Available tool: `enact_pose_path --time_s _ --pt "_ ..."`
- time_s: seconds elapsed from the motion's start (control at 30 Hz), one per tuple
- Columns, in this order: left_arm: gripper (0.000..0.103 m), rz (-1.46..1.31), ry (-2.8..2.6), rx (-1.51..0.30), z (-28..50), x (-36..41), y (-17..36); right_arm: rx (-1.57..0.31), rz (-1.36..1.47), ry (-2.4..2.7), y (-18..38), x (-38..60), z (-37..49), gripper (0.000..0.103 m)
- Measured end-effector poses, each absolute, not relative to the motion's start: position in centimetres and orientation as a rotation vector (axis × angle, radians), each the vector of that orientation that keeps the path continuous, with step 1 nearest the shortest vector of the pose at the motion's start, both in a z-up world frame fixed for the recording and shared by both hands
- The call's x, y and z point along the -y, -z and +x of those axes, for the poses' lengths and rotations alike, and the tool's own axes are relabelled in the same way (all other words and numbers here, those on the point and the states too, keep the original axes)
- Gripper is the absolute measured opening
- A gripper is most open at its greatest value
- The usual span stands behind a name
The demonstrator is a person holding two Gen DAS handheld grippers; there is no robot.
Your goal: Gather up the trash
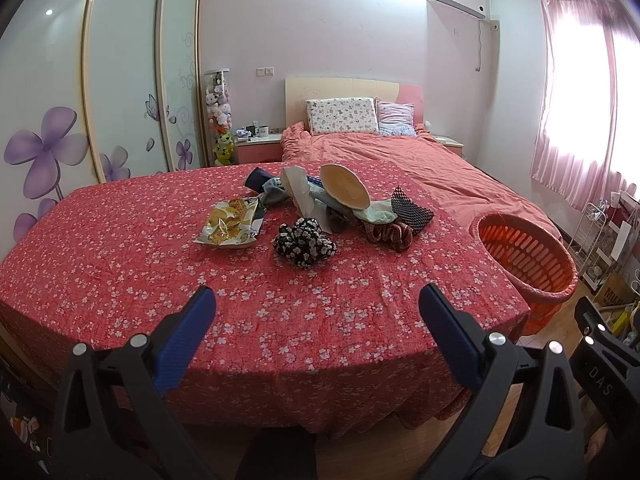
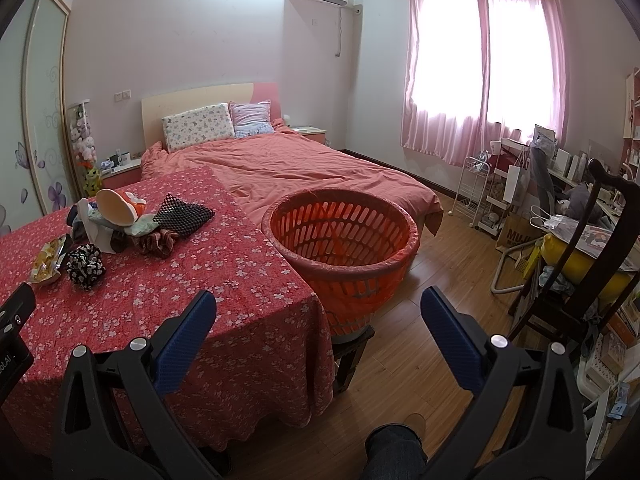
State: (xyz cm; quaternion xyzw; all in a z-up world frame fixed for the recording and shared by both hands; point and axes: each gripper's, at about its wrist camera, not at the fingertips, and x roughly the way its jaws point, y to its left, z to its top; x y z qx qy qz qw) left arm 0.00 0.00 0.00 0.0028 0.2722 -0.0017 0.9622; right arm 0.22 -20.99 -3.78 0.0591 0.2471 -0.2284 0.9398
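A yellow snack wrapper (image 1: 231,223) lies on the red floral tablecloth (image 1: 120,264), left of a pile of small cloth items (image 1: 340,208) and a black-and-white scrunchie (image 1: 304,242). An orange basket (image 1: 528,260) stands at the table's right edge. My left gripper (image 1: 316,312) is open and empty above the table's near edge. In the right wrist view the wrapper (image 2: 47,262), pile (image 2: 132,216) and basket (image 2: 340,236) show. My right gripper (image 2: 318,312) is open and empty, near the table's front right corner, in front of the basket.
A bed (image 2: 300,168) with a pink cover lies behind the table. A wardrobe (image 1: 120,80) stands at the left. A dark wooden chair (image 2: 576,248) and cluttered shelves (image 2: 520,184) stand at the right on the wooden floor (image 2: 440,280).
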Motion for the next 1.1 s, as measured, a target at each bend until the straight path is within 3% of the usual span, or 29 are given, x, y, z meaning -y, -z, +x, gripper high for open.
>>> enact_pose_path --time_s 1.1 --pt "0.099 0.006 0.005 -0.553 0.13 0.38 -0.11 -0.505 0.121 0.468 3.79 21.06 0.26 0.101"
